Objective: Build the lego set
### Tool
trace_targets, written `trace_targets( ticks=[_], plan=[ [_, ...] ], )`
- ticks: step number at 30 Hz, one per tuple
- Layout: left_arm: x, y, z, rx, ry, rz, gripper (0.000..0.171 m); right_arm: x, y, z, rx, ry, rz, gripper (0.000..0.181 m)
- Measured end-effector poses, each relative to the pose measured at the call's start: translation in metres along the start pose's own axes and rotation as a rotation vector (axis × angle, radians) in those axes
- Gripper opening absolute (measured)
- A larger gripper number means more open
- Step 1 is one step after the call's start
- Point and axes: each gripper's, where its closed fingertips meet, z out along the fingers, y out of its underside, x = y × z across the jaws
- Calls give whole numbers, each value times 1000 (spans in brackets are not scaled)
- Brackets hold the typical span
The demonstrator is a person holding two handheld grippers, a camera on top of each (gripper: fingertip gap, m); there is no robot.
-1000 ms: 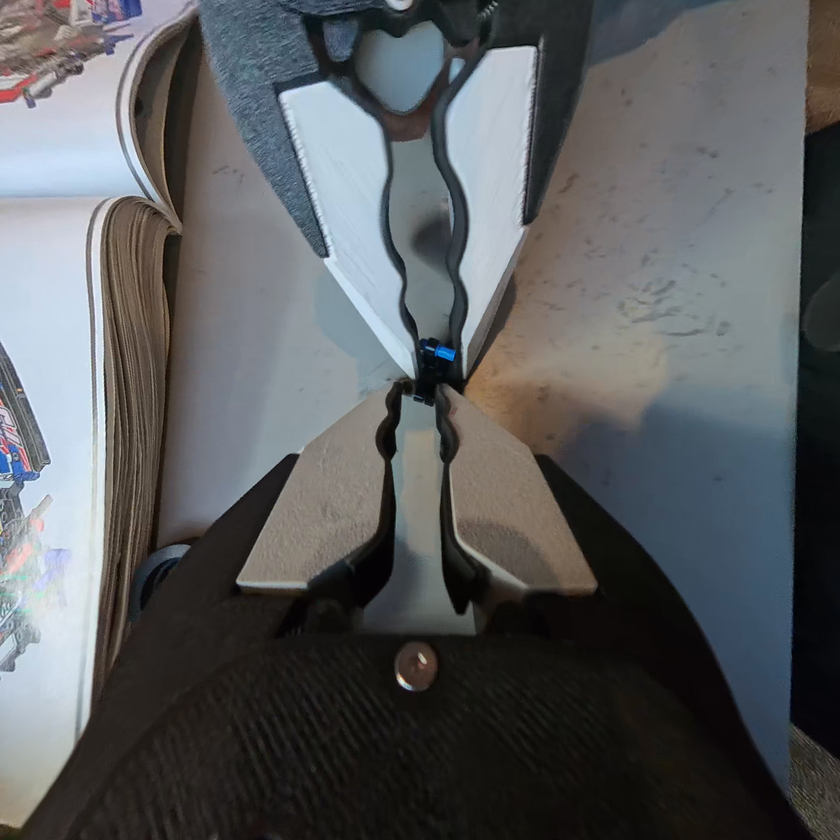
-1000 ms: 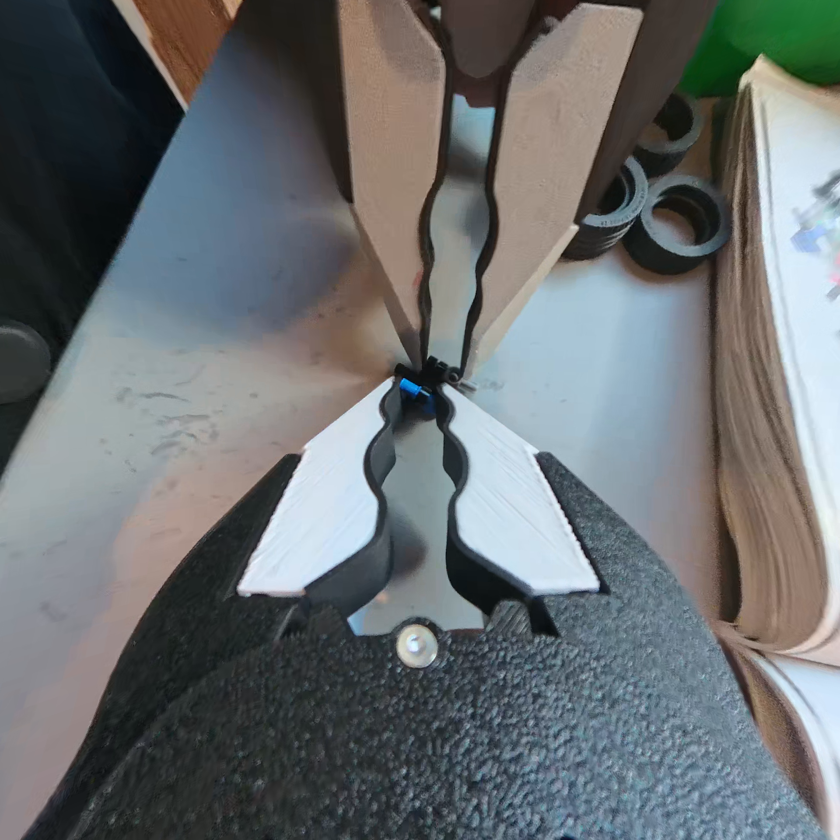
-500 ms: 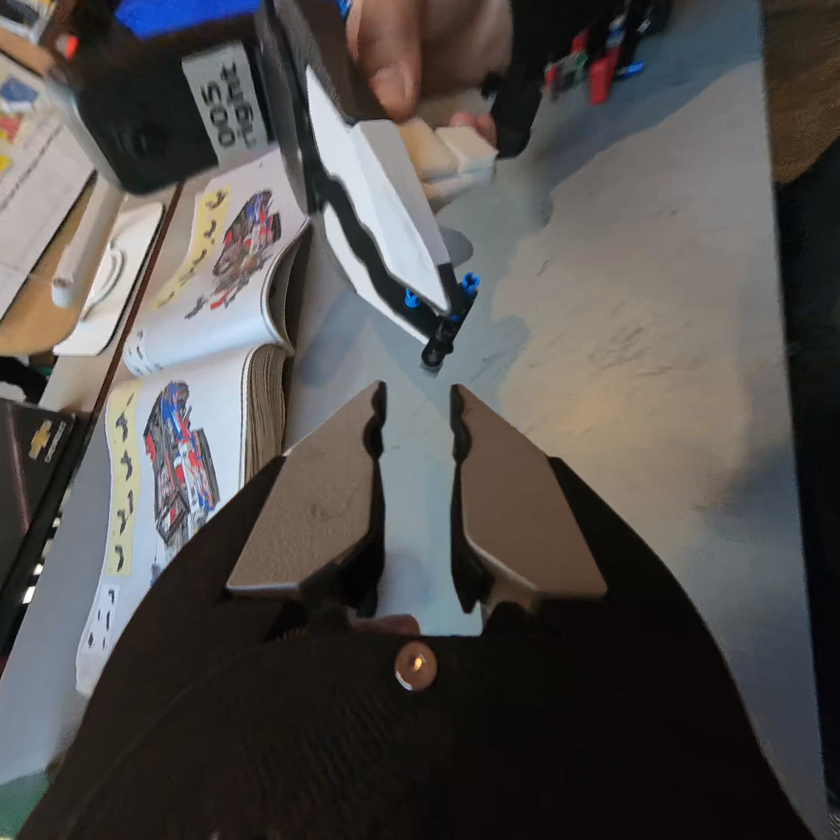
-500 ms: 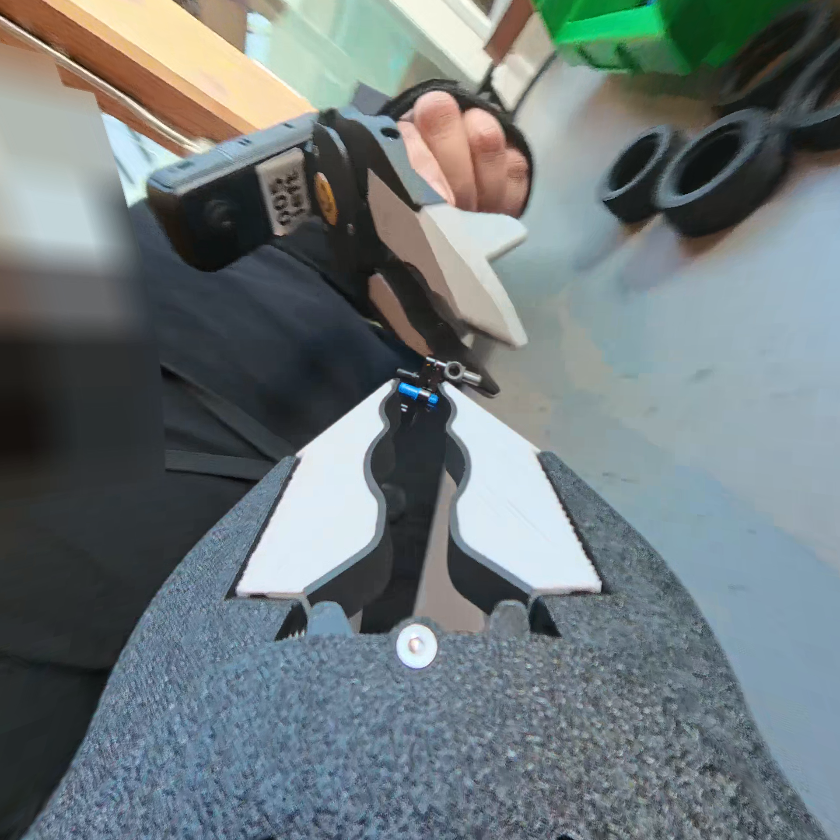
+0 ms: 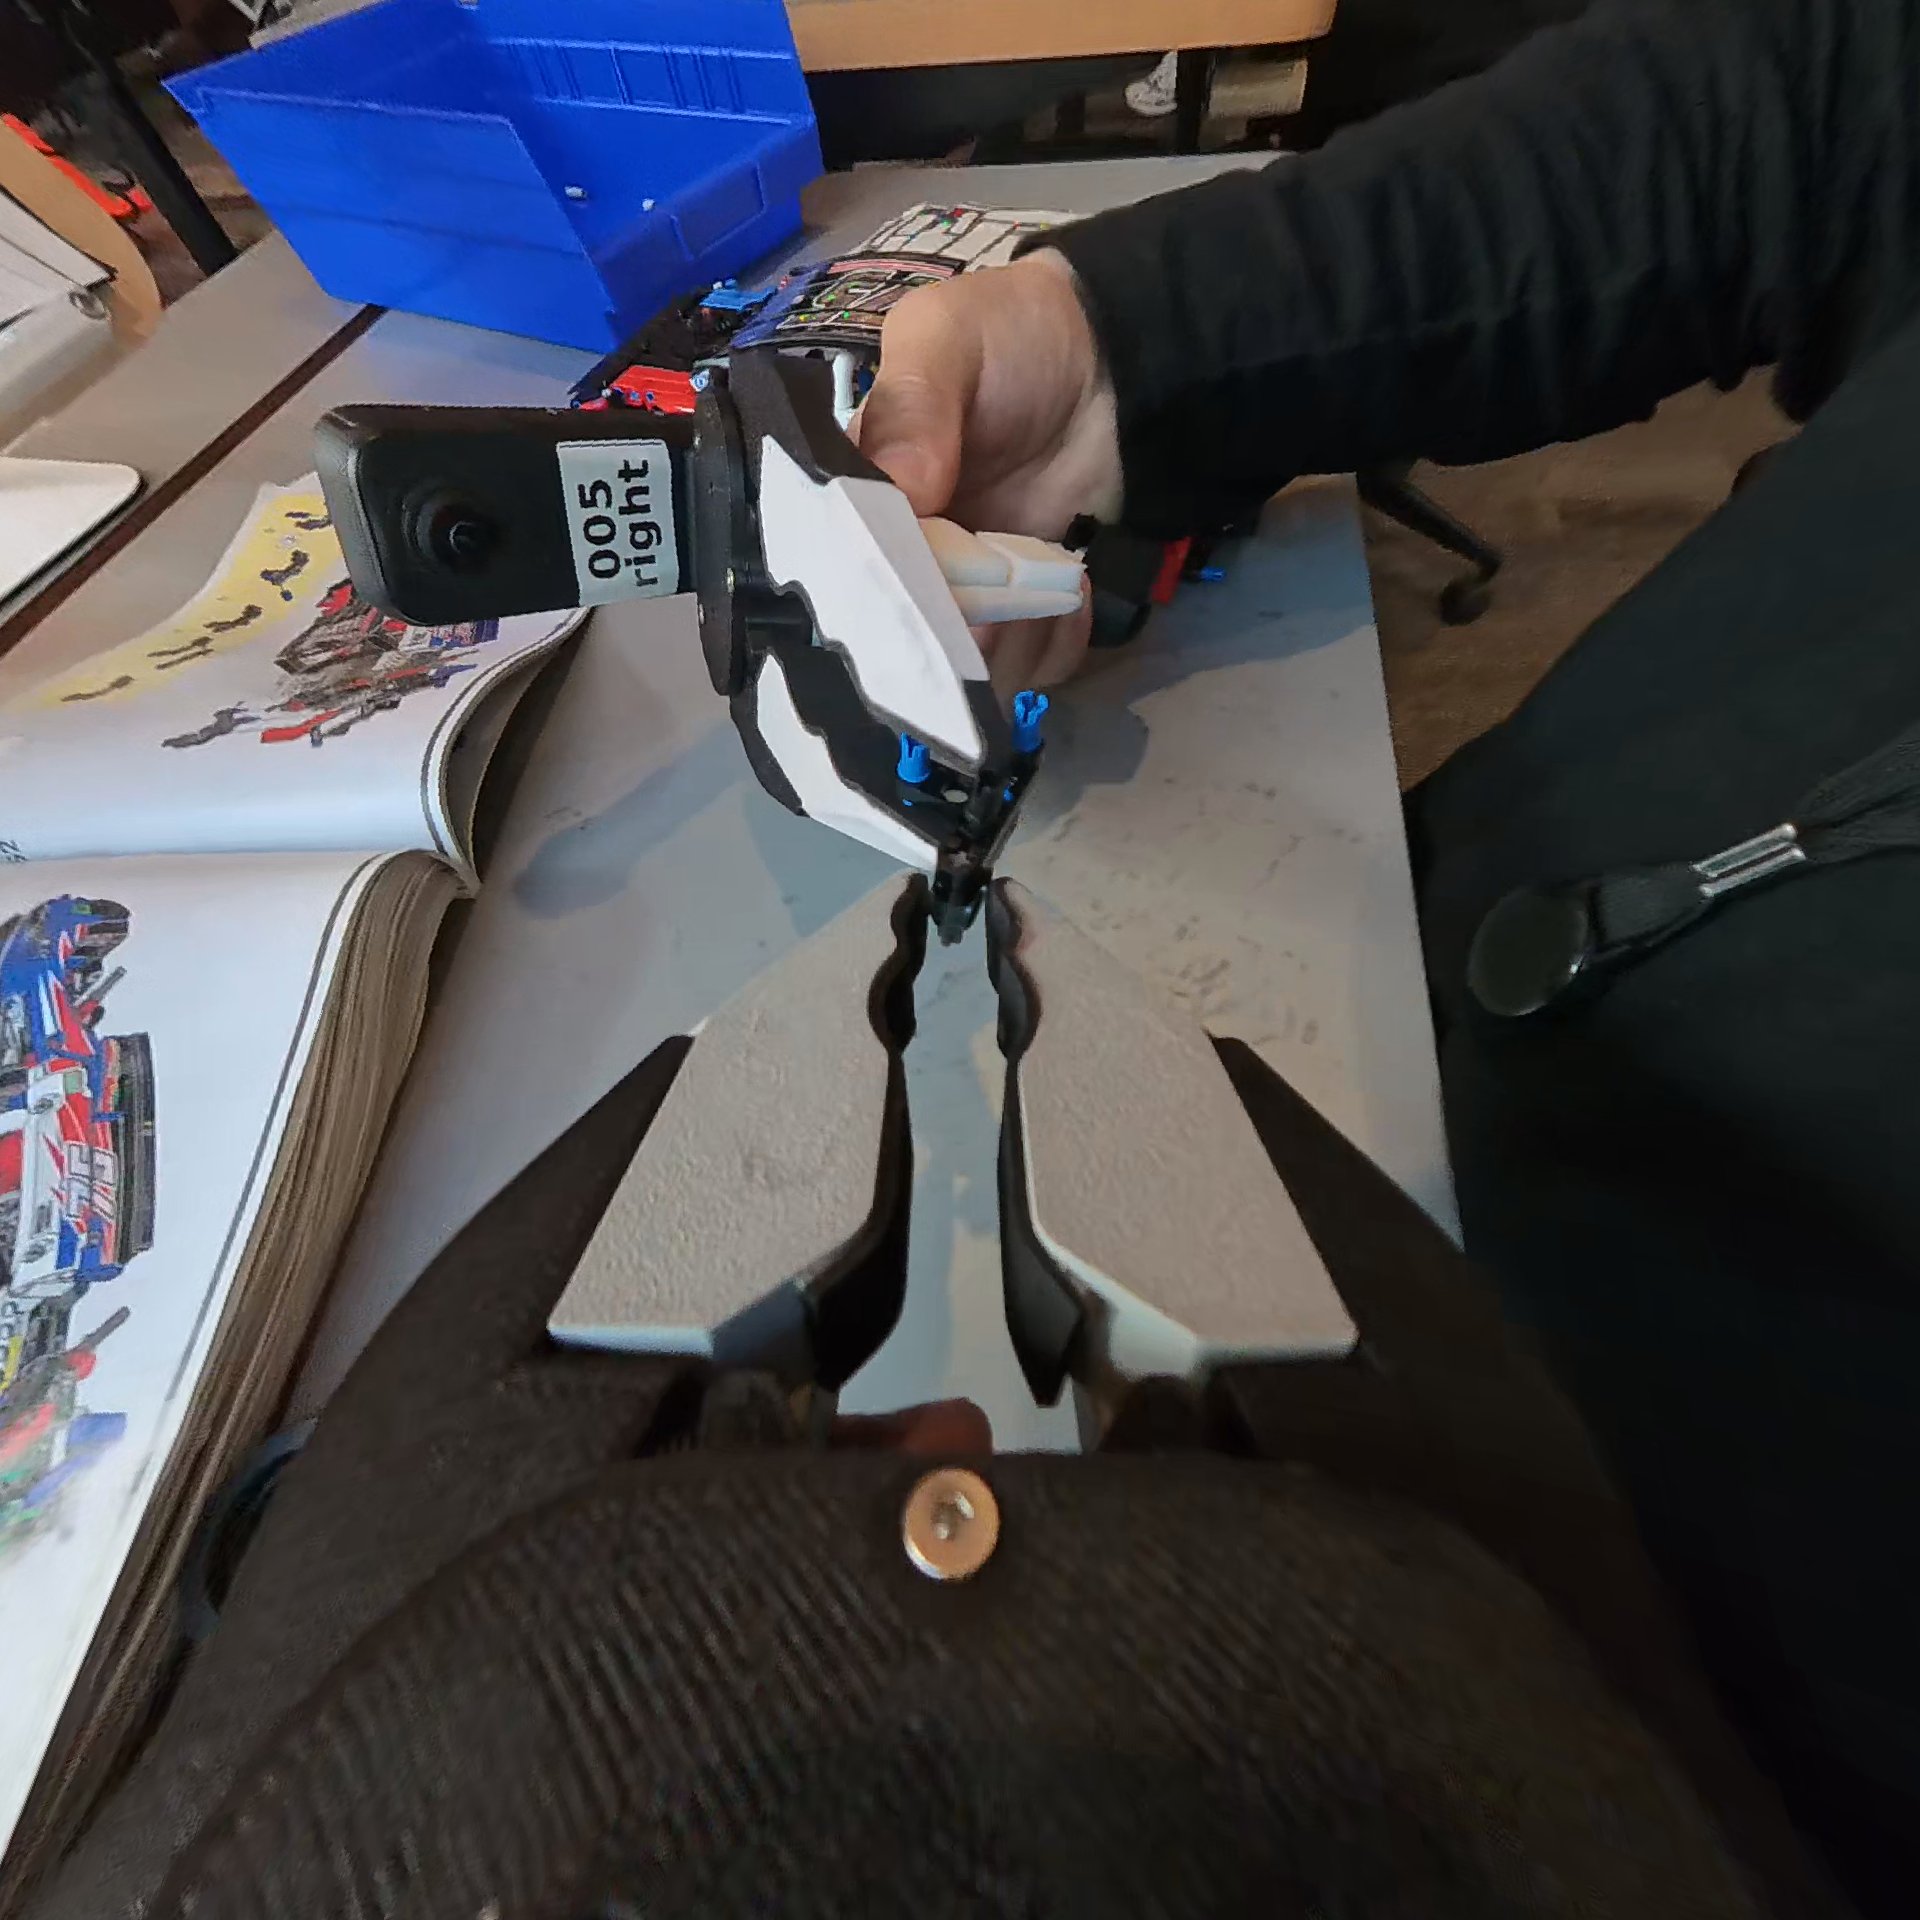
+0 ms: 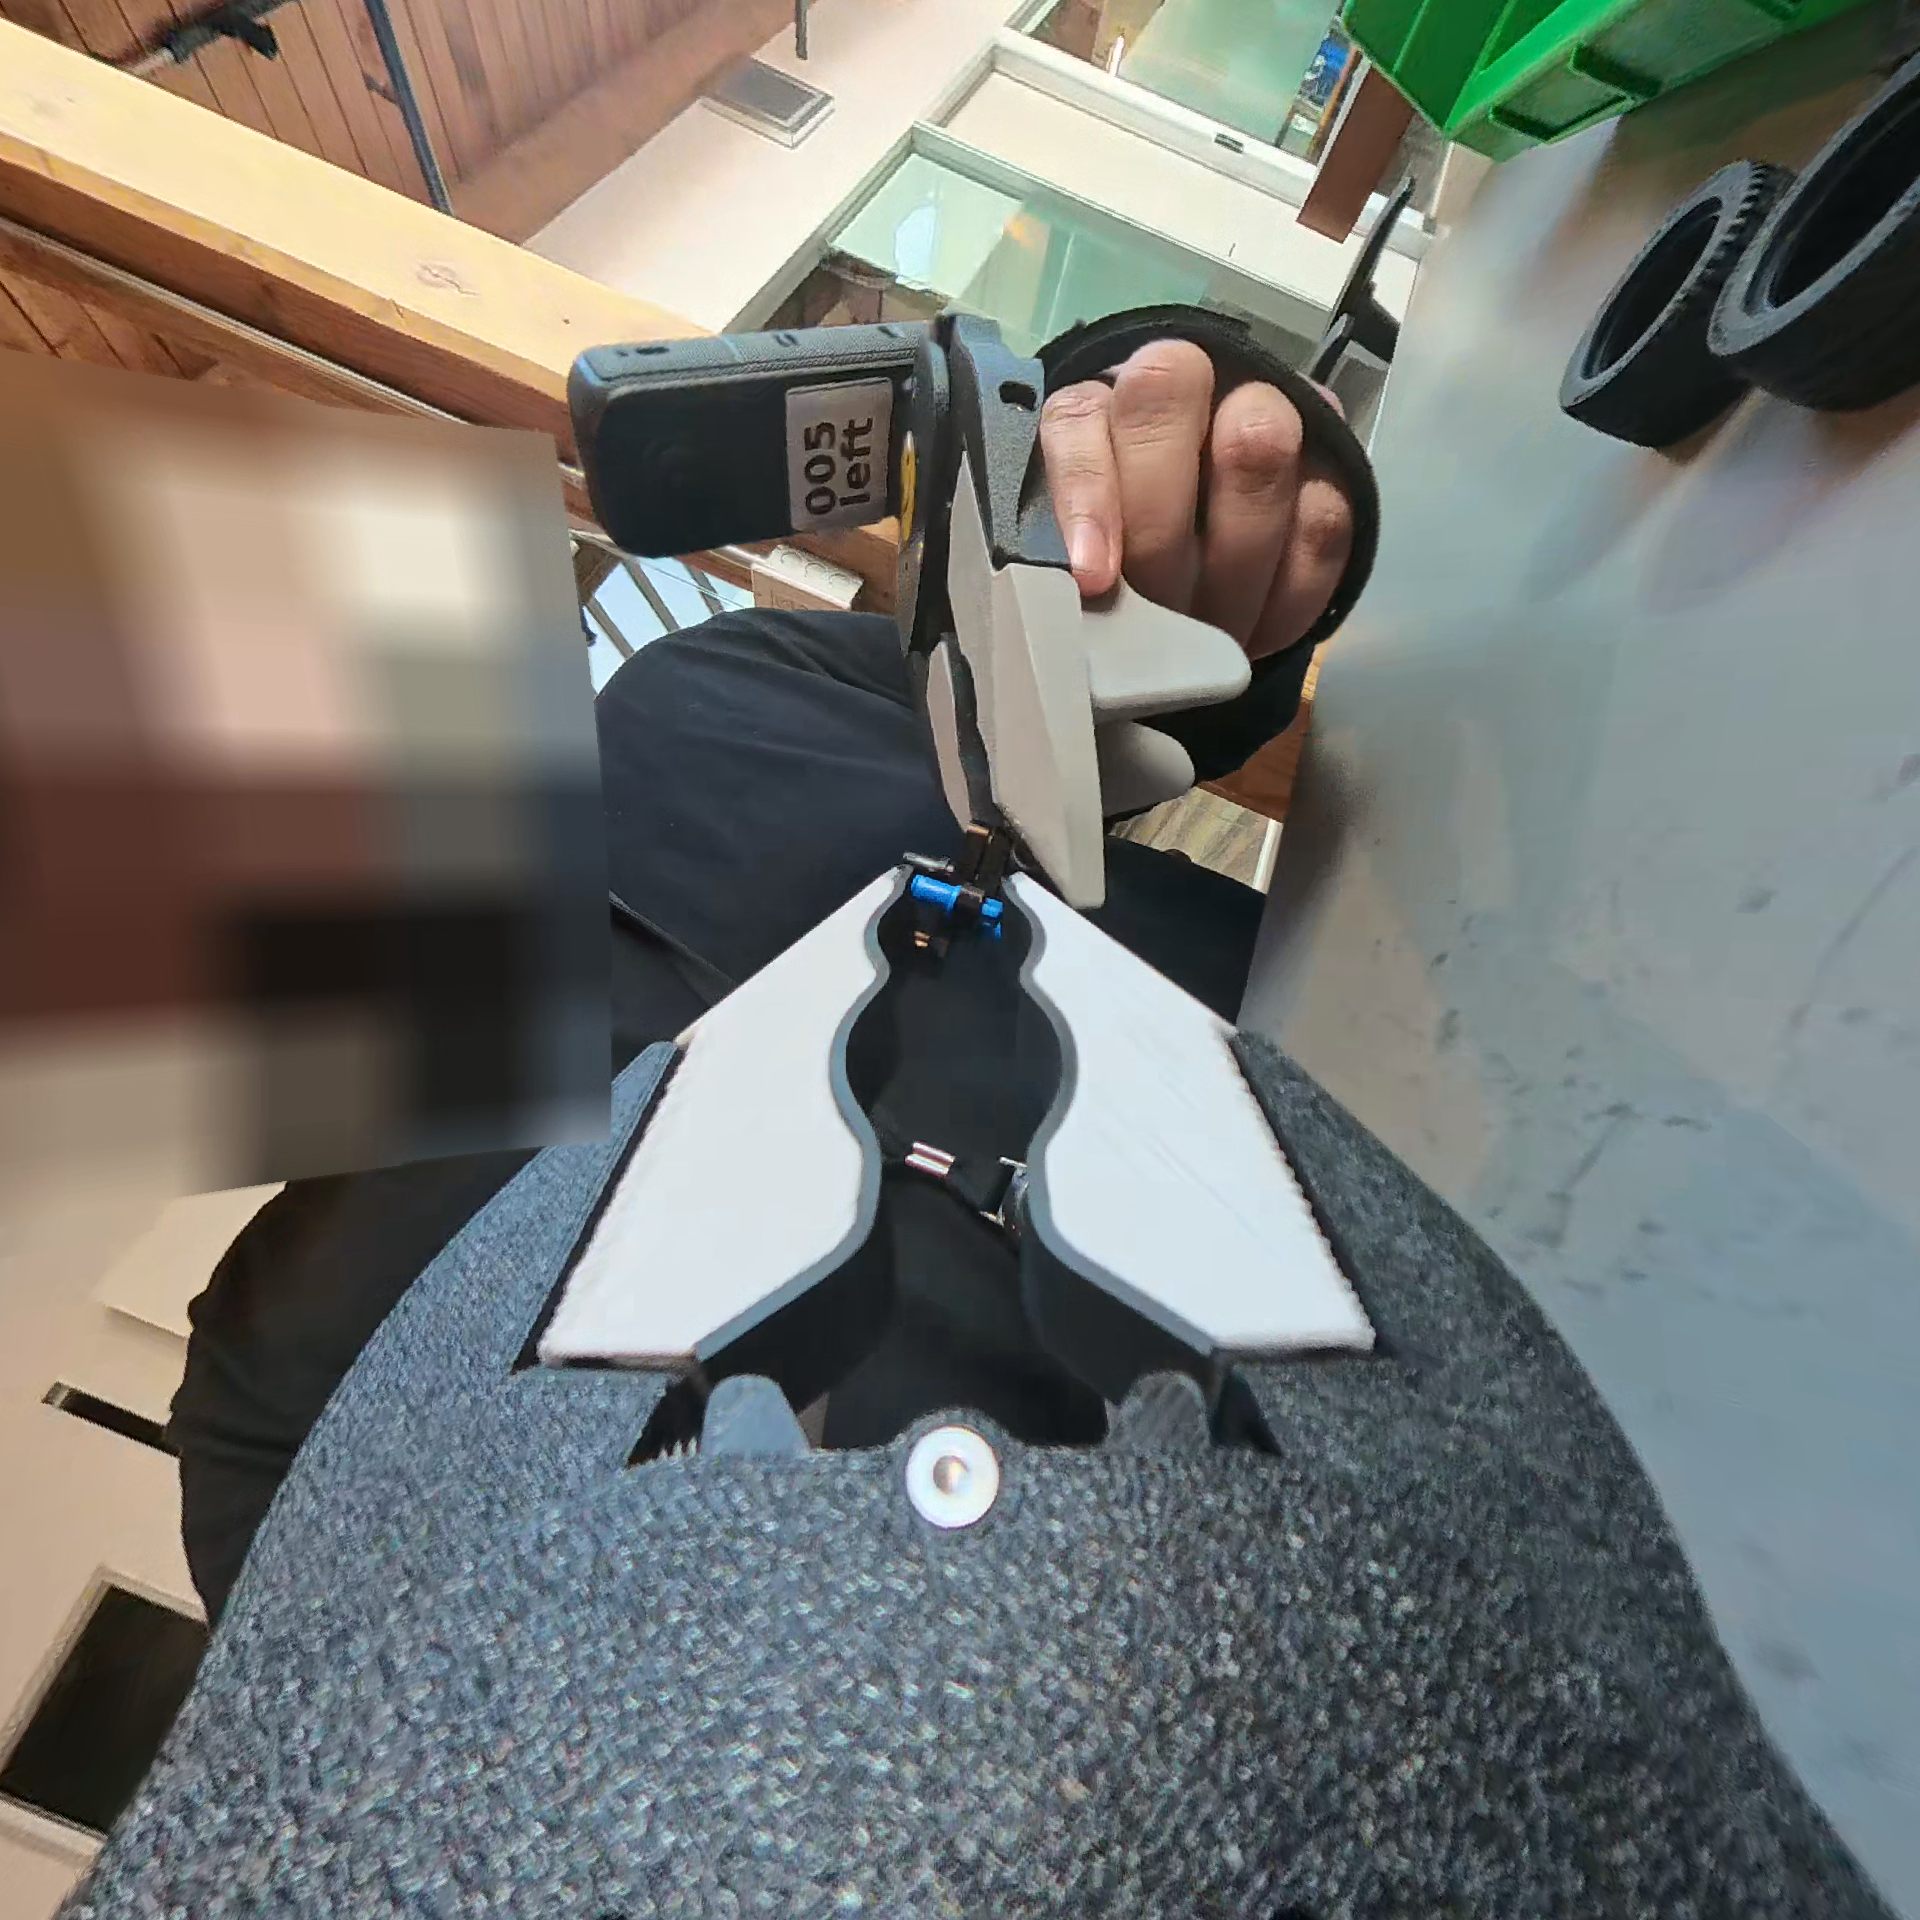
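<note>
A small black lego assembly with blue pins [image 5: 971, 800] hangs in the air above the grey table [image 5: 1226, 831]. My right gripper [image 6: 954, 894] is shut on it; one blue pin [image 6: 940, 891] shows between its white fingers. In the left wrist view the right gripper [image 5: 966, 821] comes in from the upper left, turned on its side. My left gripper [image 5: 956, 899] is closed on the lower black end of the assembly. In the right wrist view the left gripper [image 6: 987, 831] meets the assembly from above.
An open instruction book [image 5: 208, 935] lies at the left. A blue bin [image 5: 520, 156] and a partly built model [image 5: 727, 332] stand behind. Black tyres [image 6: 1714, 260] and a green bin [image 6: 1558, 62] are at the far side. The person's dark-clothed body [image 5: 1662, 1039] is at the table's right edge. Left and right tips are no more than a few centimetres apart.
Both grippers held the assembly tip to tip low over the table. The left one let go and opened, the right one lifted and turned, and the left has closed on the lower end again.
</note>
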Motion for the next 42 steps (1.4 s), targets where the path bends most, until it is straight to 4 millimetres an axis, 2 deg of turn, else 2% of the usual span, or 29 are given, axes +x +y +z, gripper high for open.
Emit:
trace_targets(
  ticks=[5, 8, 10, 12, 14, 17, 19, 22, 24, 26, 29, 32, 36, 39, 42],
  plan=[
    [-3, 20, 5, -59, 40, -131, 7, 22, -2, -8, 2, 142, 3, 19],
    [-2, 38, 6, -115, 106, -246, 7, 41, -6, -23, 24, 307, -19, 26],
    [-3, 52, 7, -181, 139, -341, 7, 52, -14, -37, 48, 478, -96, 33],
    [-4, 69, 8, -266, 161, -447, 7, 53, -19, -48, 38, 668, -257, 31],
    [-3, 78, 12, -310, 200, -549, 7, 50, -16, -47, -38, 841, -455, 32],
    [1, 76, 18, -284, 268, -673, 7, 56, -3, -36, -212, 1088, -752, 32],
    [3, 74, 20, -272, 319, -772, 7, 63, 5, -33, -352, 1246, -957, 24],
    [4, 73, 21, -276, 361, -847, 7, 73, 7, -35, -497, 1405, -1155, 20],
    [4, 73, 21, -288, 377, -875, 7, 75, 5, -35, -511, 1424, -1188, 22],
    [6, 73, 20, -302, 397, -903, 6, 77, 6, -33, -504, 1379, -1158, 27],
    [11, 70, 22, -304, 426, -918, 6, 81, 6, -36, -469, 1329, -1101, 25],
    [13, 67, 21, -291, 451, -928, 7, 87, 13, -43, -480, 1315, -1028, 1],
    [11, 67, 19, -275, 461, -967, 7, 82, 11, -40, -440, 1331, -1041, 18],
    [9, 65, 21, -264, 471, -999, 8, 76, 8, -31, -430, 1342, -1133, 12],
    [10, 62, 22, -245, 490, -1015, 8, 80, 7, -32, -375, 1361, -1092, 14]
  ],
)
